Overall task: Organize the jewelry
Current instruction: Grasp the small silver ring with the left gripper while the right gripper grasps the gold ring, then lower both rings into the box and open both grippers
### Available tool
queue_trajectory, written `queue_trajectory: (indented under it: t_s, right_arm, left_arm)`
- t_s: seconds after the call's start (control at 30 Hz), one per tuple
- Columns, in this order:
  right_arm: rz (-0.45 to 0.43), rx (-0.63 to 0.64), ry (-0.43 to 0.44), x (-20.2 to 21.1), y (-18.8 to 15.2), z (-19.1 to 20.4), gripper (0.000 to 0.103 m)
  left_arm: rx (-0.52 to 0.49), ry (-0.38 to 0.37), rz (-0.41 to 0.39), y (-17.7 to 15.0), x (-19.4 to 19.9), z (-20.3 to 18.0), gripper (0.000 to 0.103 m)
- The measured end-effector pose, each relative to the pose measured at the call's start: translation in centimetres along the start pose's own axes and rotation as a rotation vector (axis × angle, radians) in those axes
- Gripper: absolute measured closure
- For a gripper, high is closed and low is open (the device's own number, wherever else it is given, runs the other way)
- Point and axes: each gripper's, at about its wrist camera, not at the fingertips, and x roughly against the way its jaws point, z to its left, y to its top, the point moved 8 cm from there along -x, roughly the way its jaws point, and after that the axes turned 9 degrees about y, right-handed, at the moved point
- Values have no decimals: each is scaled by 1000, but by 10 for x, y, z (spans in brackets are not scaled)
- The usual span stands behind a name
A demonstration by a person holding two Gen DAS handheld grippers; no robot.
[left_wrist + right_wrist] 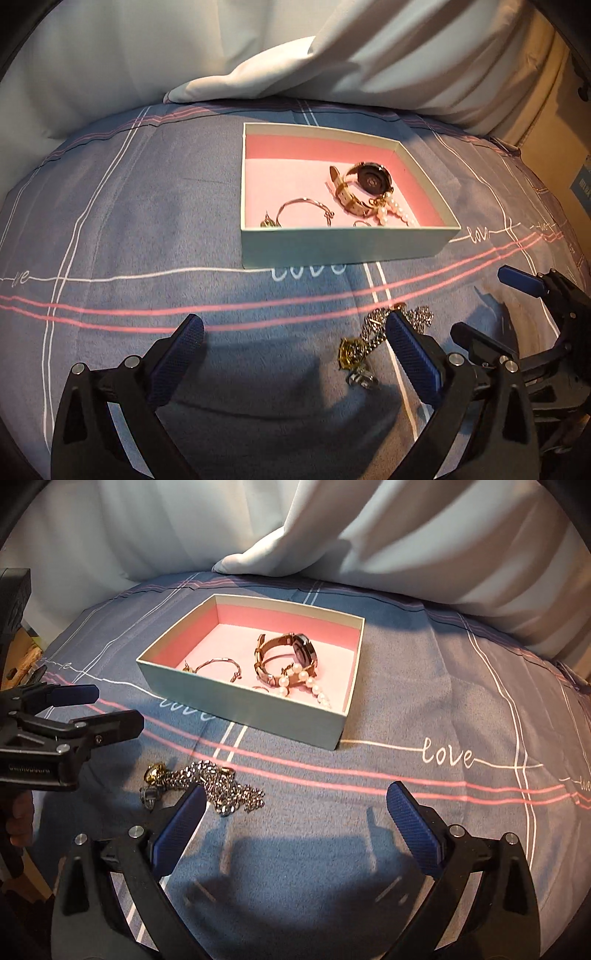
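Note:
An open pale green box (332, 245) (236, 705) with a pink lining sits on the blue bedspread. Inside lie a watch (365, 181) (295, 651), a pearl bracelet (393, 212) (310, 686), a thin gold bangle (304, 206) (218, 666) and a small ring (361, 223). A silver chain with a gold pendant (364, 341) (210, 784) lies loose on the bedspread in front of the box. My left gripper (295, 343) is open and empty, its right finger beside the chain. My right gripper (295, 812) is open and empty, its left finger beside the chain.
White bedding (258, 55) (369, 535) is piled behind the box. The bedspread (147, 221) has pink and white lines and "love" lettering. The right gripper shows at the right edge of the left wrist view (535, 295); the left gripper shows at the left of the right wrist view (88, 712).

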Motion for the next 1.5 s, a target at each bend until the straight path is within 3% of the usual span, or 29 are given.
queue_trajectory:
  t_s: [0.1,0.2,0.27,0.37,0.47,0.57,0.67,0.9,1.1,1.17,1.23,1.5]
  right_arm:
    - [20,-8,11,-2,-18,5,28]
    - [34,-5,29,-8,-26,12,30]
    - [49,3,26,-13,-29,15,33]
    - [46,0,26,-15,-28,15,35]
    - [41,-3,27,-16,-26,15,35]
    - [36,3,39,-18,-23,19,35]
    - [35,19,56,-24,-17,24,35]
    - [-9,47,87,-28,0,41,40]
    - [-9,161,154,-35,14,82,40]
    - [-2,200,165,-42,16,93,45]
    - [26,232,177,-51,15,102,76]
    - [-27,214,177,-27,25,95,79]
  left_arm:
    - [-42,13,13,-22,0,-7,6]
    - [-56,26,35,-32,-4,-12,9]
    - [-73,28,51,-36,-8,-18,20]
    - [-99,56,39,-34,-10,-23,29]
    - [-108,94,21,-32,-10,-20,62]
    - [-86,64,21,-30,-7,-13,89]
    - [-28,9,32,-29,-5,-1,89]
    - [15,24,33,-27,-2,18,89]
    - [17,39,37,-27,-3,21,89]
    - [20,41,37,-26,-2,24,89]
    - [27,45,41,-26,-2,27,89]
    - [34,32,32,-22,4,27,89]
